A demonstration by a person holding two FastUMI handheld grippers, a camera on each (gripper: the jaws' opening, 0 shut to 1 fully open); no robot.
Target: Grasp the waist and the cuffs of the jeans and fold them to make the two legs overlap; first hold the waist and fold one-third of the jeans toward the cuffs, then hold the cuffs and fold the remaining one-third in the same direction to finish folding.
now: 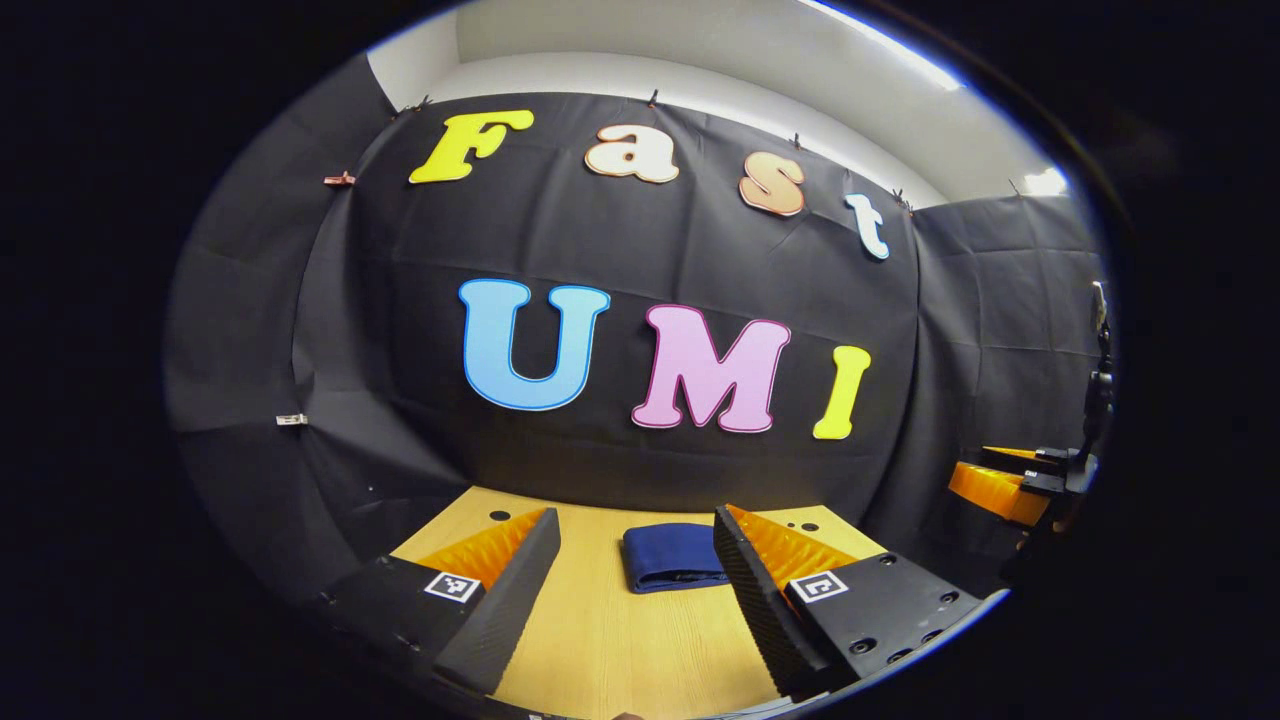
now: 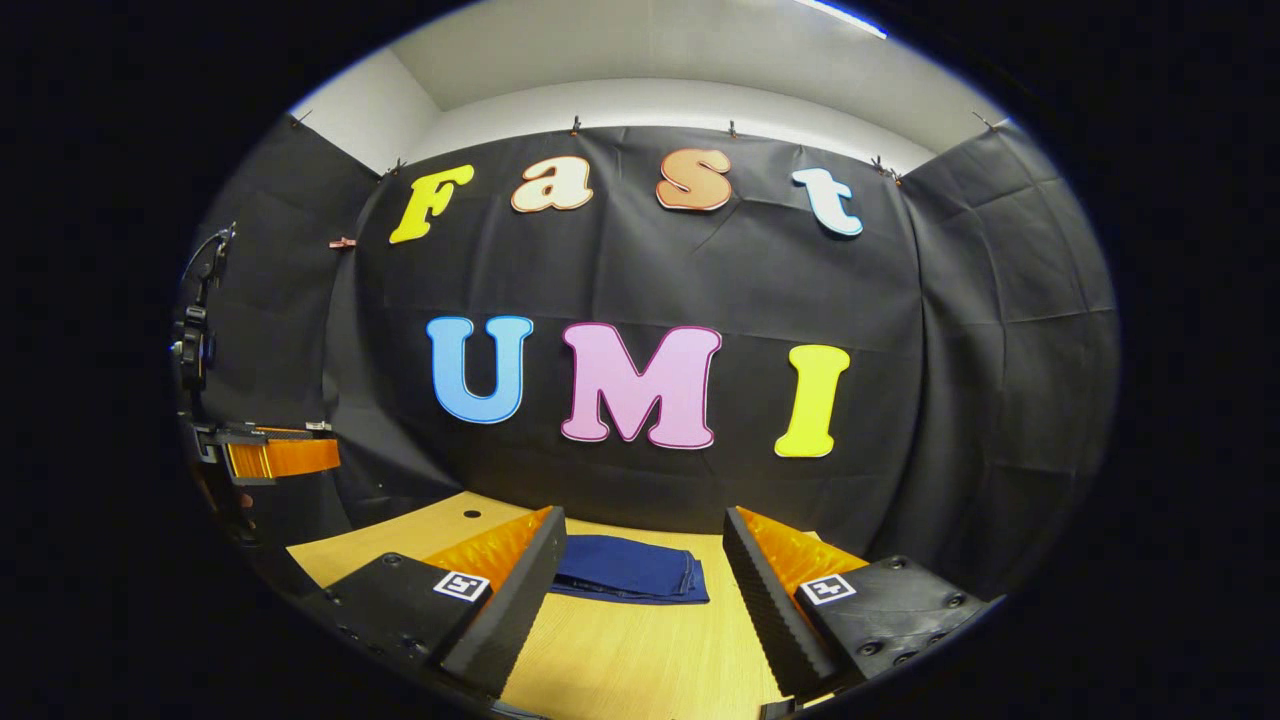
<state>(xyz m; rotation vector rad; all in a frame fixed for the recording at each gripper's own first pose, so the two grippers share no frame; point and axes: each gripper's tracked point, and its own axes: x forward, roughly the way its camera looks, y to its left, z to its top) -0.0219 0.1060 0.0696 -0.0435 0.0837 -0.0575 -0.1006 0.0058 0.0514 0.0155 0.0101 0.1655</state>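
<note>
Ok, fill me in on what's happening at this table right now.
A person holds a two-finger gripper in each hand over a wooden table. The jeans lie on it as a compact folded bundle, so the folding looks finished. Neither gripper touches them: the left gripper and the right gripper both hang above the table with their fingers spread apart and nothing between them. In each gripper's view the jeans lie ahead, between its fingers and the booth's black wall.

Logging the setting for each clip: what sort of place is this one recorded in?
Most likely a purpose-built recording booth, not a home. Black cloth hangs clipped as walls around a wooden table, where folded jeans lie alone. The left gripper and right gripper are both raised above it, open.
</note>
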